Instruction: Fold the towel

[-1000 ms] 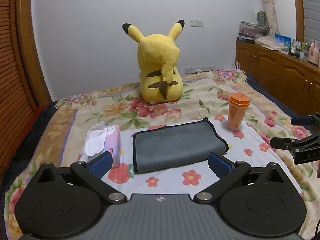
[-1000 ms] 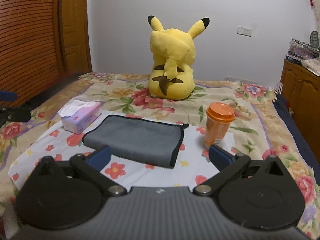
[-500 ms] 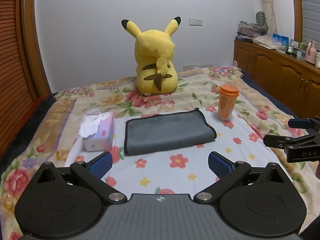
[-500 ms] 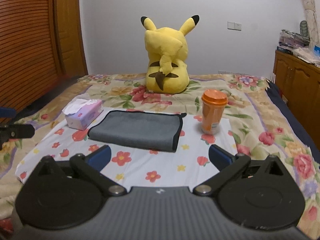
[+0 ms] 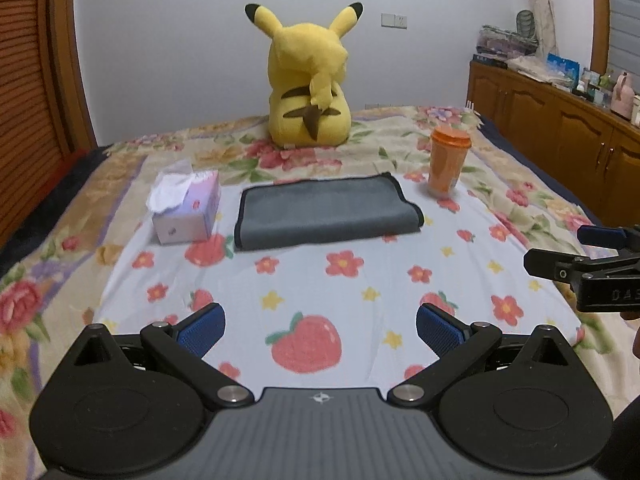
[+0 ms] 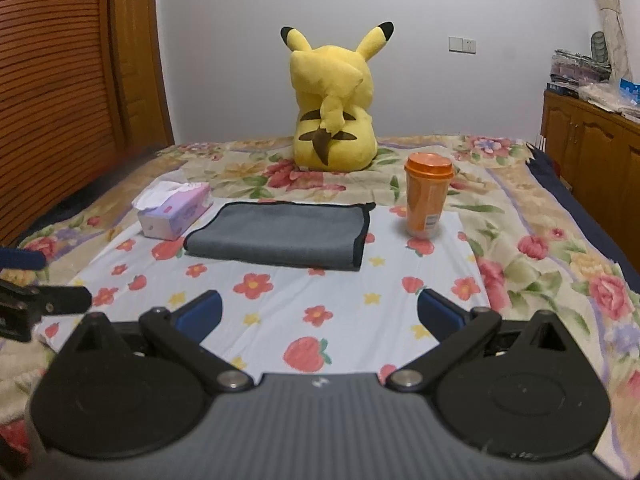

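A grey towel with black trim point(image 5: 326, 211) lies folded flat on the flowered sheet in the middle of the bed; it also shows in the right wrist view point(image 6: 280, 234). My left gripper point(image 5: 320, 330) is open and empty, well back from the towel near the bed's front edge. My right gripper point(image 6: 319, 316) is open and empty, also well short of the towel. The right gripper shows at the right edge of the left wrist view point(image 5: 592, 256), and the left gripper at the left edge of the right wrist view point(image 6: 28, 280).
A tissue box point(image 5: 186, 212) stands just left of the towel and an orange lidded cup point(image 5: 447, 166) just right of it. A yellow plush toy point(image 5: 310, 80) sits behind. Wooden cabinets point(image 5: 560, 128) line the right wall, a slatted wooden door point(image 6: 60, 92) the left.
Both grippers have drawn back from the towel toward the front of the bed; the towel looks smaller and farther away. Both stay open and empty.
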